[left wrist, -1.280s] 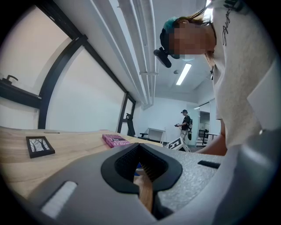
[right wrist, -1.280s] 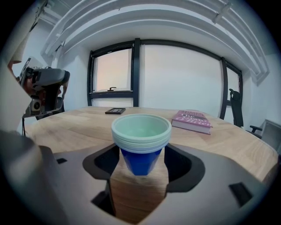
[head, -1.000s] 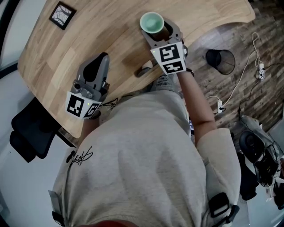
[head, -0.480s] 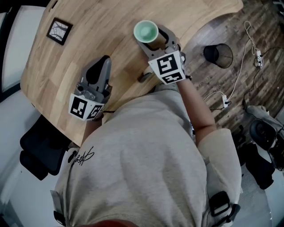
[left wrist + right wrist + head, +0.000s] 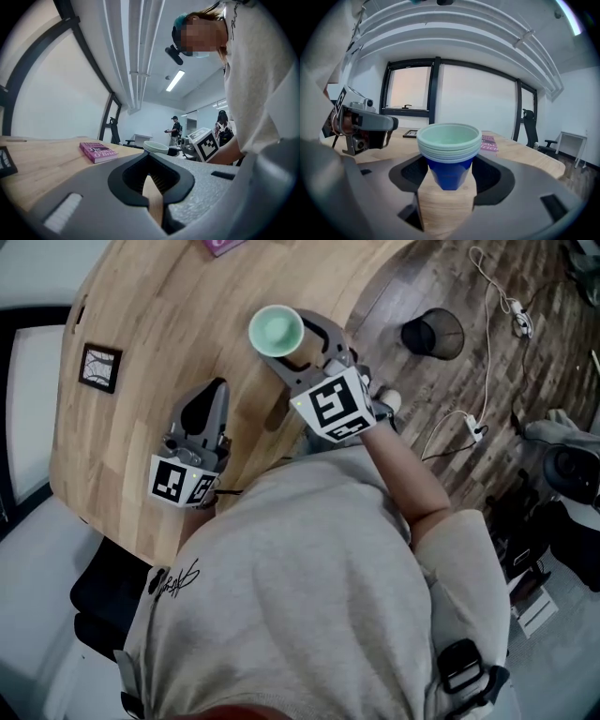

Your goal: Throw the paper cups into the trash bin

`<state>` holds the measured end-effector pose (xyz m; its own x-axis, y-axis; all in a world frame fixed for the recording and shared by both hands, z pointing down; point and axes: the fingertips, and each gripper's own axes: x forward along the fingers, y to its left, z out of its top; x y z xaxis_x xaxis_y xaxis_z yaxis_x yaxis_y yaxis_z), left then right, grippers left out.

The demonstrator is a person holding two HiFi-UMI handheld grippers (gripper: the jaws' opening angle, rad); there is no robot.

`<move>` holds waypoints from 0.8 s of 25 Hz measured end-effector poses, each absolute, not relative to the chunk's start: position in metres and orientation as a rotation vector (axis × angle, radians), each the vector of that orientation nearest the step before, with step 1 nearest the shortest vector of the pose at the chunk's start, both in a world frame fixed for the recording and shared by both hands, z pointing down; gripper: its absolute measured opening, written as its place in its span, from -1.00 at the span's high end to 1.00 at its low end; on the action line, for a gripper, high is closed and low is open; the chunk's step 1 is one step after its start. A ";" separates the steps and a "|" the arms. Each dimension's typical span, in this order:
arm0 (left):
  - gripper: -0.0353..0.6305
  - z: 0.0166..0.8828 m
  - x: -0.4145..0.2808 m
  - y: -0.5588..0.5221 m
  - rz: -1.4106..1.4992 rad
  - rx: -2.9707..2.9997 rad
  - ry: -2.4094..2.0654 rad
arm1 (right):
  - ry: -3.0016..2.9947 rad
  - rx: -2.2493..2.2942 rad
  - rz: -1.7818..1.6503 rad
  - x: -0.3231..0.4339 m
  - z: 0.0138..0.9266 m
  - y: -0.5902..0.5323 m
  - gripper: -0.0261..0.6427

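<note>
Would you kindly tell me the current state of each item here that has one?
right gripper: shut on the paper cups.
paper cups: nested in one stack, upright, empty on top.
left gripper: shut, empty.
trash bin: upright, open-topped.
pink book: closed, lying flat.
picture frame: lying flat.

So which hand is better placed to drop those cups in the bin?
Right. The right claw grips the stack of blue paper cups, and the black mesh trash bin stands on that side. The left claw is shut, empty.
</note>
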<state>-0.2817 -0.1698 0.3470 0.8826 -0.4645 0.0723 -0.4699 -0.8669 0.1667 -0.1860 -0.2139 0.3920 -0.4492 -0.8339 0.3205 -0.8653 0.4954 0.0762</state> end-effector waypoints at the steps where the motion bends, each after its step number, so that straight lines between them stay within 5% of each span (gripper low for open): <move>1: 0.88 0.346 -0.274 -0.169 0.050 2.883 -0.700 | -2.432 1.440 0.141 -0.180 0.389 -0.211 0.06; 20: 0.88 0.334 -0.077 -0.141 0.069 2.998 -0.376 | -2.273 1.689 0.140 0.017 0.370 -0.132 0.06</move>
